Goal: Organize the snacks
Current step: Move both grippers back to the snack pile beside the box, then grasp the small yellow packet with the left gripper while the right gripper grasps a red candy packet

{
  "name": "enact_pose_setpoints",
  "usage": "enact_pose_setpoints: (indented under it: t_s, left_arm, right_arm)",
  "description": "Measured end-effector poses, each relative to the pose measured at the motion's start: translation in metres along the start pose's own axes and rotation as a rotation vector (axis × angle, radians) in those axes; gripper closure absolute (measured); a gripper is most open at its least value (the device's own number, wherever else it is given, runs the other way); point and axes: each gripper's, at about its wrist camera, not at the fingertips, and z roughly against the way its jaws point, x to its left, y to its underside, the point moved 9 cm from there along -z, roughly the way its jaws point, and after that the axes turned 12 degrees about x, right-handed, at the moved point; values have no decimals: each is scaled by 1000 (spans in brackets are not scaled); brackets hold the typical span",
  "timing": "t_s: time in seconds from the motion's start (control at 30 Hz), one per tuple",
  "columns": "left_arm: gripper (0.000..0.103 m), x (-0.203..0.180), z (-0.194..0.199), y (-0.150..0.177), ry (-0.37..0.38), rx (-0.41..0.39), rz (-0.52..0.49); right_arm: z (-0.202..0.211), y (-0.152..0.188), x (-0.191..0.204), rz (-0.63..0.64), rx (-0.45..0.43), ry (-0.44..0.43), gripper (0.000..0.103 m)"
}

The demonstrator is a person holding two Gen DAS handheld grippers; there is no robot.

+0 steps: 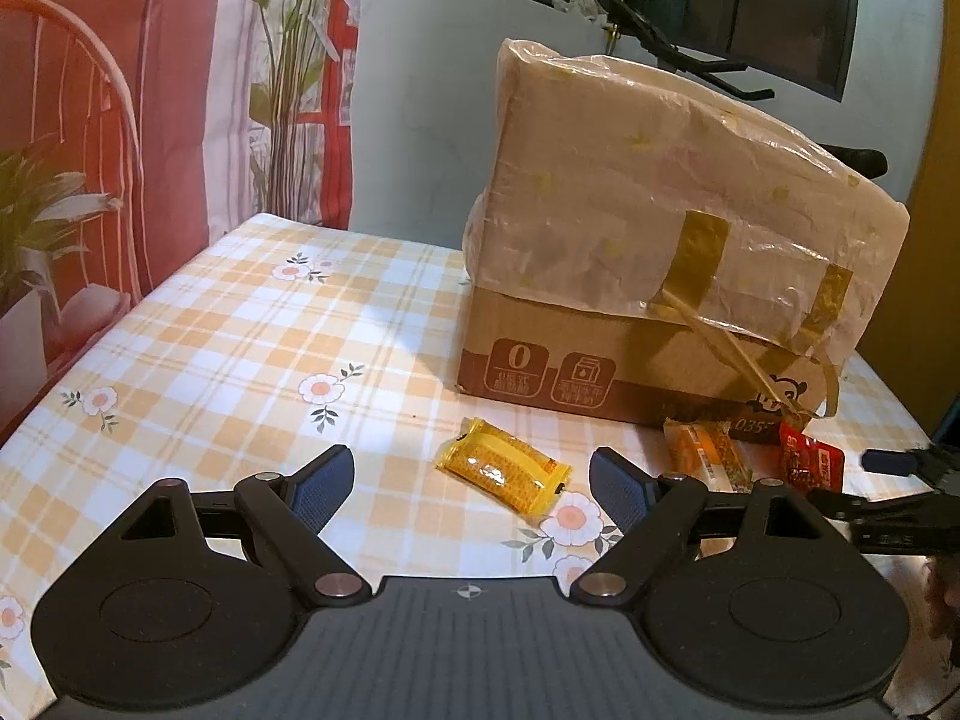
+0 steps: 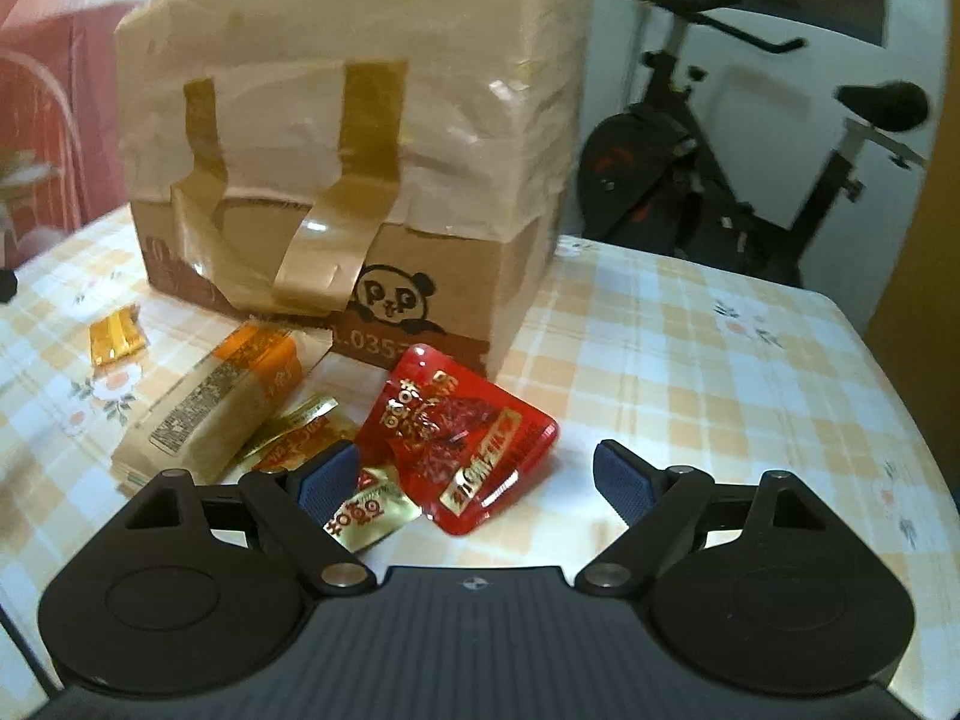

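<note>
1. Left tongs (image 1: 471,483): spread wide, nothing between the blue pads, hovering low over the bench (image 1: 210,360) with its yellow-and-white check cloth printed with flowers.
2. Yellow snack packet (image 1: 503,474): flat on the cloth just ahead of the left tongs, roughly in line with the gap between the fingers, touching neither pad.
3. Cardboard box (image 1: 600,372): standing on the bench behind the packet, upper part wrapped in cloudy plastic film (image 1: 660,180), strips of brown tape (image 1: 696,264) running down the front, some peeling loose.
4. Right tongs (image 2: 477,480): likewise parted wide, clamped on nothing, tilted down toward a small heap of snacks in front of the box's panda-marked corner.
5. Red snack packet (image 2: 474,438): lying on the cloth within the span of the right tongs, nearer the left-hand finger, not pressed by either pad.
6. Gold foil packet (image 2: 369,513): partly tucked under the red one, right by the left-hand blue pad; contact impossible to judge.
7. Orange-and-tan packet (image 2: 204,408): left of the red one, barcode side up, just in front of the box.
8. Same heap visible from the left wrist view at the box's right front corner, with the right tongs entering from the picture's right edge.
9. Exercise bike (image 2: 750,180): on the floor beyond the bench.
</note>
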Motion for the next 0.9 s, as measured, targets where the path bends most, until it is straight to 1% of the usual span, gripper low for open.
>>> enact_pose_setpoints:
  t_s: [0.03, 0.1, 0.23, 0.37, 0.43, 0.47, 0.53, 0.57, 0.6, 0.63, 0.7, 0.77, 0.8, 0.87, 0.9]
  left_arm:
    - [16, 0, 1, 0, 1, -1, 0]
    - [16, 1, 1, 0, 1, -3, 2]
    - [16, 3, -1, 2, -2, 5, 13]
    - [16, 2, -1, 2, 2, 7, 14]
    - [16, 1, -1, 2, 3, 7, 10]
    - [16, 1, -1, 3, 3, 8, 10]
    - [16, 2, -1, 3, 2, 10, 13]
    - [16, 2, -1, 4, 1, 10, 15]
    - [16, 3, -2, 4, -1, 12, 17]
    - [16, 3, -2, 5, -1, 14, 20]
    - [16, 3, -3, 5, 2, 17, 21]
    - [16, 2, -3, 6, 5, 18, 17]
    - [16, 2, -3, 6, 6, 18, 15]
    - [16, 1, -3, 7, 7, 20, 13]
    - [16, 1, -4, 7, 7, 21, 13]
  right_arm:
    - [-8, -1, 0, 28, 26, 3, 16]
    - [-16, -5, -3, 49, 34, 21, 16]
    - [-27, -12, -6, 91, 58, -20, 16]
    - [-35, -18, -3, 154, 68, -27, 16]
    - [-39, -20, -1, 161, 72, -35, 17]
    - [-41, -21, 0, 158, 72, -40, 18]
    - [-43, -22, 2, 143, 71, -62, 24]
    - [-43, -22, 3, 133, 69, -77, 28]
    - [-41, -21, 5, 126, 67, -88, 35]
    - [-39, -20, 7, 124, 65, -99, 40]
    - [-34, -19, 14, 125, 59, -107, 59]
    - [-28, -18, 19, 112, 45, -123, 68]
    - [-24, -18, 21, 101, 32, -135, 75]
    - [-16, -17, 23, 71, 7, -148, 82]
    - [-13, -17, 22, 51, -7, -153, 84]
